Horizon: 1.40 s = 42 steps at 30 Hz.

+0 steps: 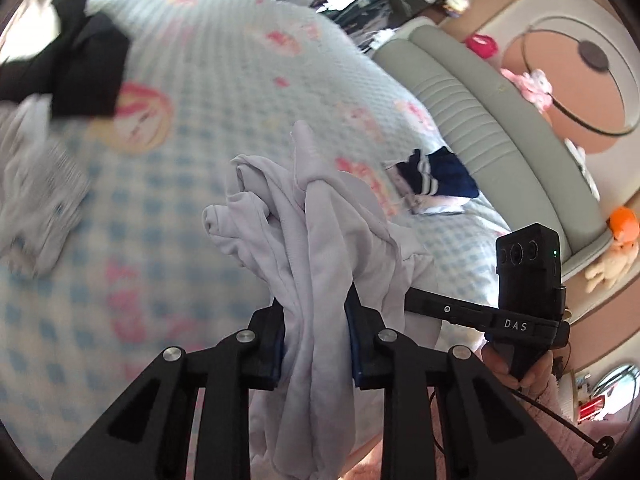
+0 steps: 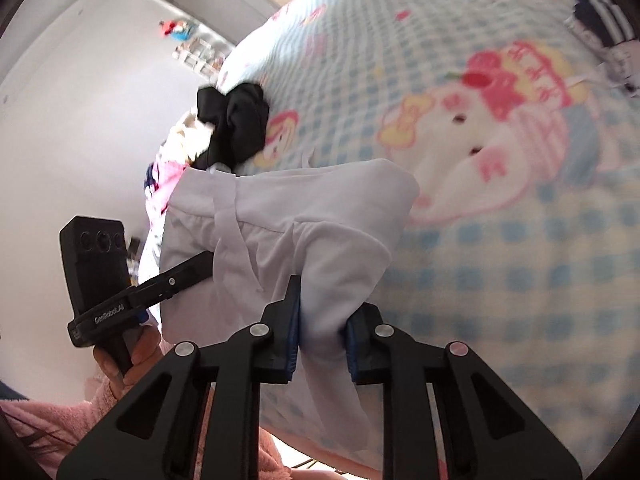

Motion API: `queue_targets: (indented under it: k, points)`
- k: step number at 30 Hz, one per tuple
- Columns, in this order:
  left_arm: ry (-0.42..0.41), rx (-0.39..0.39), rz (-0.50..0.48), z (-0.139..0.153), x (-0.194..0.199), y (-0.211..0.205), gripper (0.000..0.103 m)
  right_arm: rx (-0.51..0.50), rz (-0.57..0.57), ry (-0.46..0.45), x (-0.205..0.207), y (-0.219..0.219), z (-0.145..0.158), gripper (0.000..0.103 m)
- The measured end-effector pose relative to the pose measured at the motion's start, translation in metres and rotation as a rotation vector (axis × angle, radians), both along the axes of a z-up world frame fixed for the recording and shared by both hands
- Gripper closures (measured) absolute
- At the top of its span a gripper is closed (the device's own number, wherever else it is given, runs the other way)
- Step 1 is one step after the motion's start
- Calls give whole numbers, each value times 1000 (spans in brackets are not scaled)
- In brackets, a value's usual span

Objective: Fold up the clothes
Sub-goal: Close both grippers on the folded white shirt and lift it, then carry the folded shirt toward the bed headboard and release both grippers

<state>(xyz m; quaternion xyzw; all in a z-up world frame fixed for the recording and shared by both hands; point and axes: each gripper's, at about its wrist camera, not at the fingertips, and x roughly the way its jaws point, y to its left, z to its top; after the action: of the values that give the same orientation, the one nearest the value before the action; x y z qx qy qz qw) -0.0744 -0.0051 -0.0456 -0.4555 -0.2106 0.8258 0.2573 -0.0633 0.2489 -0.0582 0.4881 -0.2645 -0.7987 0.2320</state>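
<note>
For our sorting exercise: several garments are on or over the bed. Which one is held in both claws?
The pale lilac-white cotton garment, bunched between both claws. The black garment, navy white-striped garment and grey-white garment lie untouched on the bedspread.

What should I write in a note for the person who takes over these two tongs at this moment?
Left tongs: shut on the white garment, bunched and hanging.
Right tongs: shut on the same white garment, another part.
The garment is held above the checked bedspread. A black garment, a grey crumpled one and a navy striped one lie unfolded on the bed.
Done: white garment picked up.
Left: spread it flat, fold it, then the others.
</note>
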Motion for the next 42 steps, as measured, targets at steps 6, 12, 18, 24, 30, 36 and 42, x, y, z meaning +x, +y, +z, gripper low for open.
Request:
queue_targets:
  k: [6, 12, 18, 24, 30, 36, 42]
  points:
    - [78, 30, -80, 39, -55, 86, 78, 29, -146, 91, -9, 84, 59, 85]
    - [183, 34, -153, 78, -131, 213, 78, 226, -240, 131, -55, 186, 118, 85]
    - [152, 161, -160, 91, -206, 295, 78, 321, -312, 174, -98, 281, 160, 84]
    - [122, 120, -97, 58, -220, 302, 68, 412, -465, -53, -142, 359, 79, 78]
    - [91, 77, -33, 25, -234, 308, 65, 445, -550, 110, -117, 353, 94, 77]
    - [251, 5, -99, 53, -232, 340, 65, 529, -480, 76, -140, 332, 89, 76]
    - [37, -234, -226, 2, -263, 404, 65, 518, -522, 11, -144, 339, 70, 78]
